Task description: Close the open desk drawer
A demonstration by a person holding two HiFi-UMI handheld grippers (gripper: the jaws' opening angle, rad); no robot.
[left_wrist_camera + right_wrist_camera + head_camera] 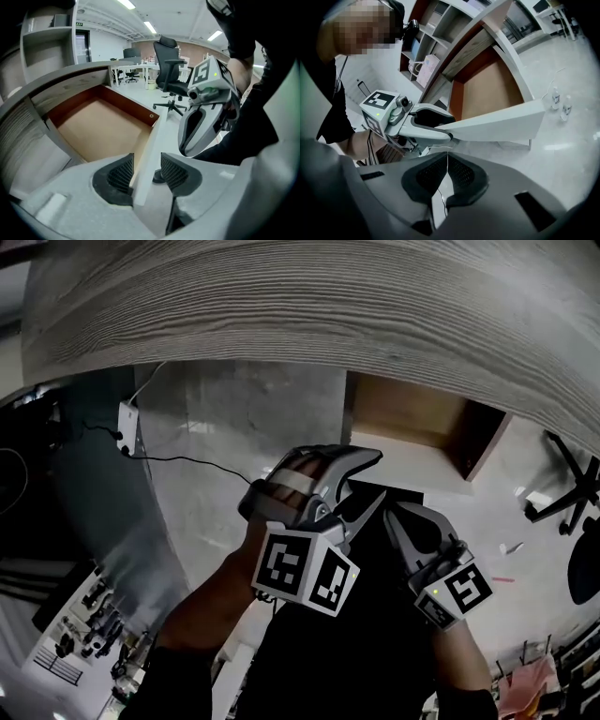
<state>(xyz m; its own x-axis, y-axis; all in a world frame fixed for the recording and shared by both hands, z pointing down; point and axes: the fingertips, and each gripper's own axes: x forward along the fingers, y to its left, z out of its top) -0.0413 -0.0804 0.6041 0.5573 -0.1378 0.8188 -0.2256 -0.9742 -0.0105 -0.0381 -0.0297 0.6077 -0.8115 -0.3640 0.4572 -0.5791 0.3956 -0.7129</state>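
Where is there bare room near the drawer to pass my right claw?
Drawer bottom is bare between its brown walls. Floor outside the white drawer front is bare up to two small bottles. Crowded at the front's near end, where the left claw straddles it.

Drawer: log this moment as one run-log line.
drawer: open | left claw: open, astride front panel | right claw: shut, empty | step: drawer not yet closed

One drawer [408, 413], two grippers [375, 479] [392, 514]
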